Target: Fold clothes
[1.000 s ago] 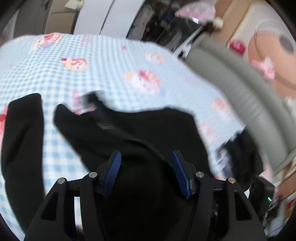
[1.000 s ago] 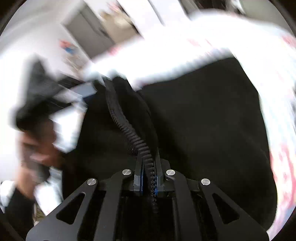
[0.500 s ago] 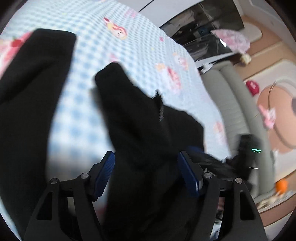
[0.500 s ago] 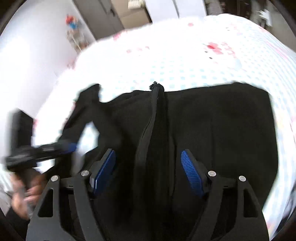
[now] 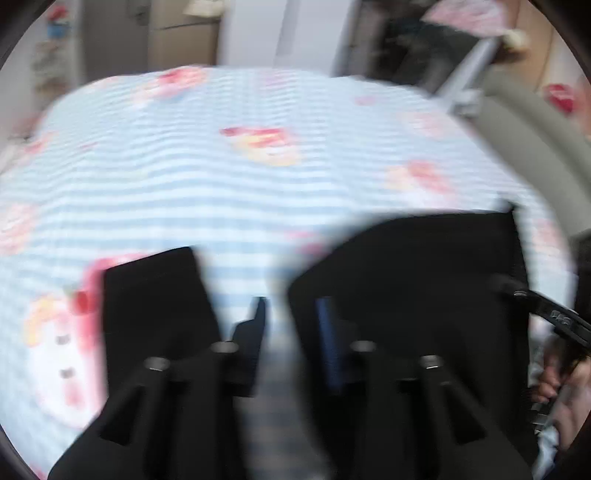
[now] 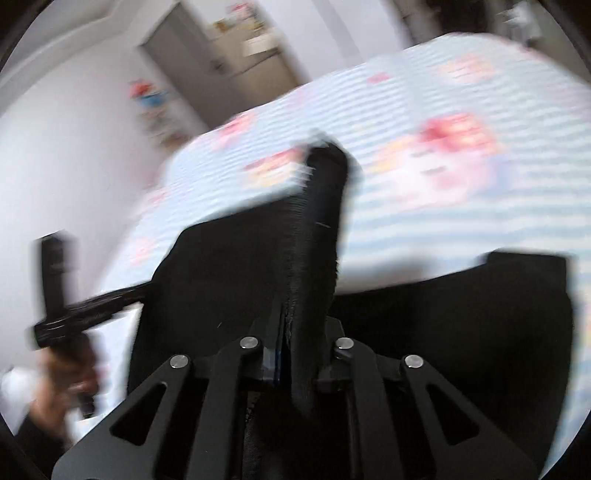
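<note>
The right gripper (image 6: 295,354) is closing, its jaws nearly together and pinching a ridge of the black jacket (image 6: 443,332) beside its zipper (image 6: 299,243). The left gripper (image 5: 291,332) is also closing; through the blur only bedsheet seems to show between its fingers, the jacket's body just right of them and a sleeve (image 5: 151,295) just left. Beyond the jacket, the blue checked bedsheet (image 5: 221,177) with cartoon prints spreads back toward a grey cabinet (image 5: 177,33). The risk: the left jaws may close on nothing and leave one side unlifted, so the fold skews, while a fast pull could slip the thin pinch free
</note>
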Available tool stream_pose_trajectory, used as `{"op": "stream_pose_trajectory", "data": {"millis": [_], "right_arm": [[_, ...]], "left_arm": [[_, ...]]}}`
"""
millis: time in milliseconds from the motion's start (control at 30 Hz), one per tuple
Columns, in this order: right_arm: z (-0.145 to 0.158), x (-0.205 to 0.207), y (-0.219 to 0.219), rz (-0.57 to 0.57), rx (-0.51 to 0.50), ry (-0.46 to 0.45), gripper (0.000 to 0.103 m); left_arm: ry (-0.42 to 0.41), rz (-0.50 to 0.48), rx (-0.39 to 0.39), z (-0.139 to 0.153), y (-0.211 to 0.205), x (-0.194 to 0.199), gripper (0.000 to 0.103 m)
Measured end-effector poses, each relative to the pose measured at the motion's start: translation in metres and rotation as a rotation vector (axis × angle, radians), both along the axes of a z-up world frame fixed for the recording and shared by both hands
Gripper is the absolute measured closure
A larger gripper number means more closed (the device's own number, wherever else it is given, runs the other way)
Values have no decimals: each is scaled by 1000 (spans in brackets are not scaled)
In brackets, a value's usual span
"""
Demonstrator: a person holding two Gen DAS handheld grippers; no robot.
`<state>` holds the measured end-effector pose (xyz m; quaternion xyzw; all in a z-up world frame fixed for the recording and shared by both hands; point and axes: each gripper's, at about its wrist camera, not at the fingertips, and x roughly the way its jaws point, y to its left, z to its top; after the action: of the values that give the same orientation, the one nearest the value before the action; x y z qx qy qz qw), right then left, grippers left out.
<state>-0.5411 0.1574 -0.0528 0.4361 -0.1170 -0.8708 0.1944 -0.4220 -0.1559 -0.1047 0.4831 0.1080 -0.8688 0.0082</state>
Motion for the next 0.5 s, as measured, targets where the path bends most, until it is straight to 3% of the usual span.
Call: {"op": "stream_pose_trajectory", "data": {"millis": [33,100,200,233,300,367,433,500], "right_arm": [[-13,-6,5,-30,37,-54,74],[-46,-16,16,12,-18,-254,59],[-41,12,25,70,-65,-250,52],[-35,25,28,90,-69,-239,41],[-23,50,32,128,-78,-216,38],[-15,83,34,186,-112,-225,38],[-11,124,35,251,-149,-248,38],[-10,167,42,274,-148,-259,38]], "left_arm": [[-26,21,47,-6,-7,2,63],[-9,-48,293,-14,-13,31,59],[23,-140,398,-18,4,77,34],[14,-155,392,-22,10,91,34],[-64,-155,295,-39,17,114,34],[-163,-147,115,-56,14,141,36],[-234,-143,-70,-67,11,167,58],[-254,-139,-175,-67,3,193,60]]}}
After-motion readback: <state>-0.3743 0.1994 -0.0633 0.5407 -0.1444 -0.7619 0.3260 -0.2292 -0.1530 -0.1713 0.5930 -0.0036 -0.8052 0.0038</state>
